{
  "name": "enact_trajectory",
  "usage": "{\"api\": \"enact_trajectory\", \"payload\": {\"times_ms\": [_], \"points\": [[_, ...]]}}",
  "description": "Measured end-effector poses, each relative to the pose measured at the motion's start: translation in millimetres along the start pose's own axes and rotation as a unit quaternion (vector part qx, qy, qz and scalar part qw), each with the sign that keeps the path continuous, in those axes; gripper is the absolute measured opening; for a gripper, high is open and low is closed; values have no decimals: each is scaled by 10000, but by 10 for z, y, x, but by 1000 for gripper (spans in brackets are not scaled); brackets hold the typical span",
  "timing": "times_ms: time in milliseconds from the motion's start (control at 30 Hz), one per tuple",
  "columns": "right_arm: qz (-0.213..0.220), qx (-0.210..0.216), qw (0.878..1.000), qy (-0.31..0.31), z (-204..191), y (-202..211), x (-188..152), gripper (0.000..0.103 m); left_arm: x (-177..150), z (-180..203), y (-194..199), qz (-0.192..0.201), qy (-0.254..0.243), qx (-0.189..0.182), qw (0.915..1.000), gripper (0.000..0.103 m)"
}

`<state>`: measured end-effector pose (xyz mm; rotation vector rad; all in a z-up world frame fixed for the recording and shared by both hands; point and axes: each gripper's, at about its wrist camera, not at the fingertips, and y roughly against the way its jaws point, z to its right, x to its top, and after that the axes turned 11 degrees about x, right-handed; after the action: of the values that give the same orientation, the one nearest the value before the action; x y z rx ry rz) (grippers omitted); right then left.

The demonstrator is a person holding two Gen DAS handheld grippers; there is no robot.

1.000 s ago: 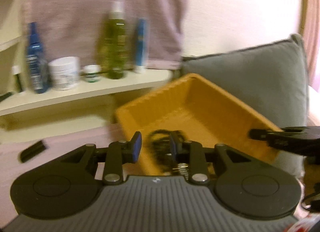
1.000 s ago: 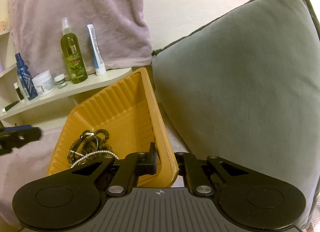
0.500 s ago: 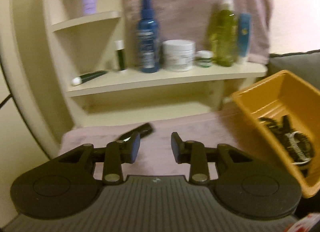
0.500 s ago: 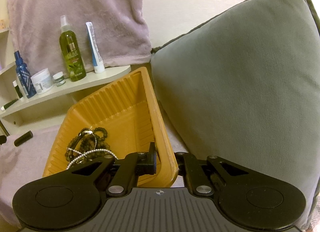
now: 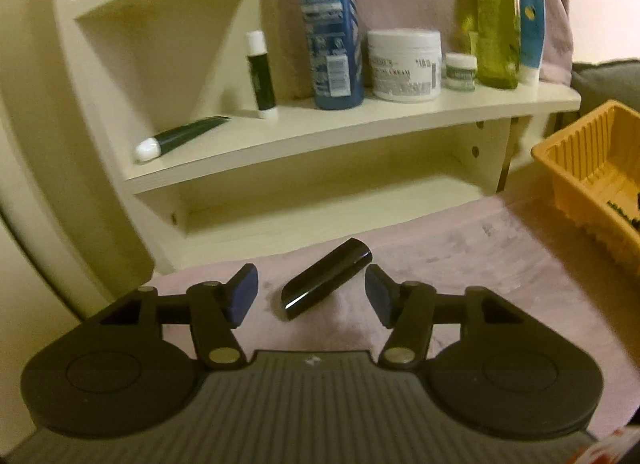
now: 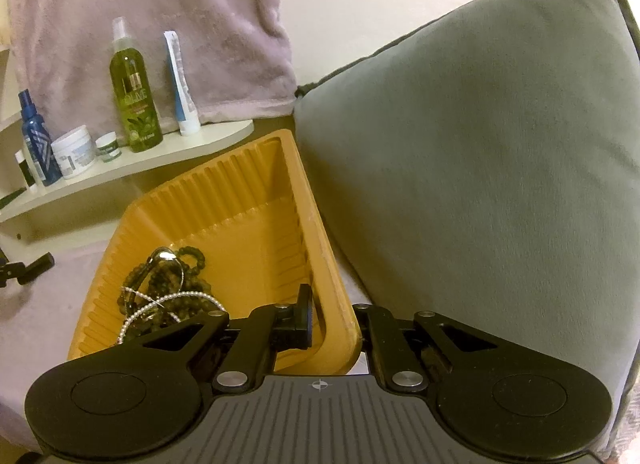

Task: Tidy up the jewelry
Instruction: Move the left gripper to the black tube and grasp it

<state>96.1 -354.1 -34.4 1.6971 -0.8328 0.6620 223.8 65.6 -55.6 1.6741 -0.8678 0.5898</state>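
A glossy black tube-shaped piece (image 5: 326, 278) lies on the pink cloth, and my left gripper (image 5: 310, 284) is low over it with its jaws opening. The piece sits between the blue pads (image 5: 242, 298) without touching them. The orange ribbed tray (image 6: 316, 224) holds dark bead strings and a pearl strand (image 6: 172, 288). My right gripper (image 6: 334, 324) is shut on the tray's right wall near its front corner. The tray's left end (image 5: 576, 152) shows at the right edge of the left wrist view. In the right wrist view, the black piece (image 6: 38, 266) lies far left.
A cream shelf (image 5: 360, 120) behind the cloth carries a blue bottle (image 5: 332, 24), a white jar (image 5: 404, 64), a green bottle (image 5: 494, 20) and small tubes. A grey cushion (image 6: 480, 184) leans against the tray's right side. A pink towel (image 6: 160, 24) hangs behind.
My left gripper swung left away from the tray and sank to the black piece on the cloth, its jaws widening. The right gripper and tray stayed put.
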Motion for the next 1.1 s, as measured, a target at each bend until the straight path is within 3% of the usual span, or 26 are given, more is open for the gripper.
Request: {"api": "enact_trajectory", "payload": {"times_ms": [233, 500, 667, 1100], "points": [[-88, -87, 9999, 28, -16, -48, 19, 8, 29, 68, -346, -134, -470, -287, 9984, 54], [-140, -137, 9998, 12, 1, -61, 6, 9, 63, 89, -403, -329, -616, -446, 9966, 35], [-118, -129, 9998, 3, -1, -70, 6, 9, 43, 78, -281, -506, -366, -354, 9974, 21], [39, 24, 10000, 6, 18, 16, -24, 9, 41, 240, 311, -488, 215, -331, 9980, 19]]}}
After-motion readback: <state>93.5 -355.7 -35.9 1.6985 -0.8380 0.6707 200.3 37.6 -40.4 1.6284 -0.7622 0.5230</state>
